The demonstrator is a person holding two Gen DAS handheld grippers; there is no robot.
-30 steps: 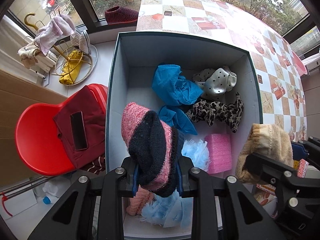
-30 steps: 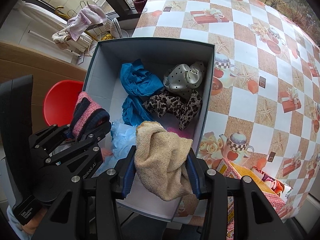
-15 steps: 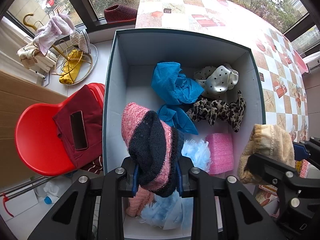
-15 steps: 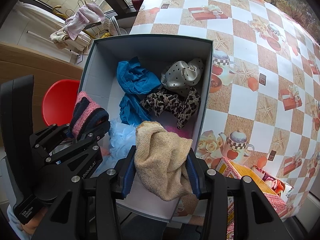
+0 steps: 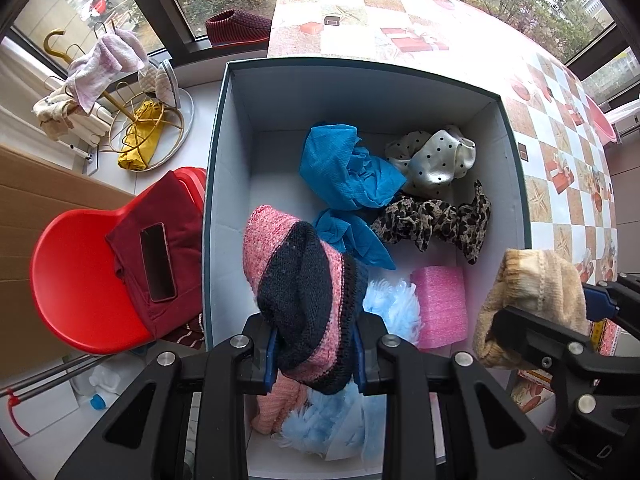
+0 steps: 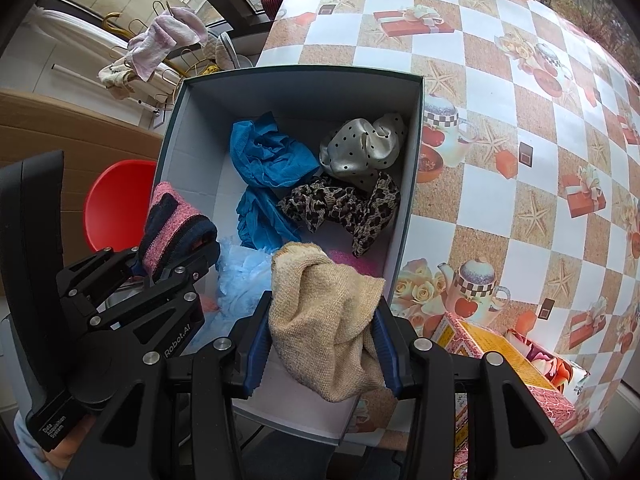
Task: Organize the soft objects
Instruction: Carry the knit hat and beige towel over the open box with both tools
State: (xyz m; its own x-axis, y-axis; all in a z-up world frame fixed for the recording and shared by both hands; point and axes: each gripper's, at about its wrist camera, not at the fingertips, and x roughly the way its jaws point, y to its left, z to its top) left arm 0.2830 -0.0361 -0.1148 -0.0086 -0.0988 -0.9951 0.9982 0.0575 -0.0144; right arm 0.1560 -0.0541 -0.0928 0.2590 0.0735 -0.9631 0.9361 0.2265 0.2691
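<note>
My left gripper [image 5: 314,354] is shut on a pink and navy knit piece [image 5: 298,280], held above the near left part of an open grey box [image 5: 360,80]. The same knit piece [image 6: 172,232] and left gripper [image 6: 160,268] show at the left of the right wrist view. My right gripper [image 6: 320,346] is shut on a beige knit piece [image 6: 324,312] over the box's near right rim [image 6: 404,216]; the beige knit piece [image 5: 532,300] also shows at the right of the left wrist view. Inside lie blue cloth [image 5: 344,172], a polka-dot fabric [image 5: 436,156], a leopard-print fabric [image 5: 436,220], a pink sponge [image 5: 440,304] and pale blue fluff [image 5: 392,308].
The box stands at the edge of a table with a checked cloth [image 6: 520,120]. A red chair [image 5: 80,280] with a maroon cloth and a phone [image 5: 156,264] stands left of the box. A yellow and pink carton [image 6: 500,356] lies at the table's near edge. A gold rack with towels [image 5: 100,80] stands by the window.
</note>
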